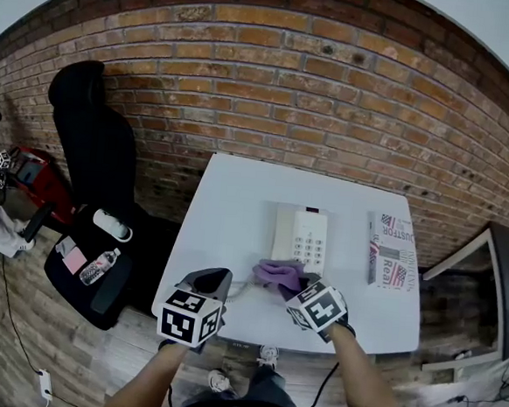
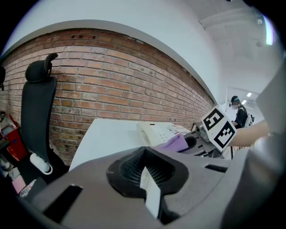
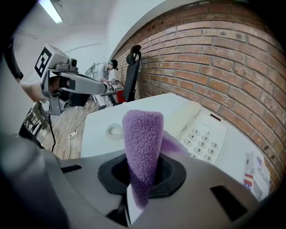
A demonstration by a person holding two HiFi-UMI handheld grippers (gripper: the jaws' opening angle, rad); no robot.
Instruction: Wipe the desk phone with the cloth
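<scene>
A cream desk phone (image 1: 300, 233) lies in the middle of the white table (image 1: 229, 196); its keypad (image 3: 203, 143) faces up. My right gripper (image 1: 299, 286) is shut on a purple fleecy cloth (image 1: 277, 275), which hangs at the phone's near edge. In the right gripper view the cloth (image 3: 142, 147) stands up between the jaws, with the phone (image 3: 201, 132) just beyond. My left gripper (image 1: 211, 283) hovers at the table's front left edge, jaws together with nothing in them. The left gripper view shows the phone (image 2: 156, 132) and cloth (image 2: 175, 143) ahead to the right.
A folded newspaper (image 1: 394, 250) lies on the table right of the phone. The phone's coiled cord (image 3: 114, 131) trails at the front left. A black office chair (image 1: 92, 155) with a bottle (image 1: 98, 268) stands left of the table. A brick wall (image 1: 272, 85) runs behind.
</scene>
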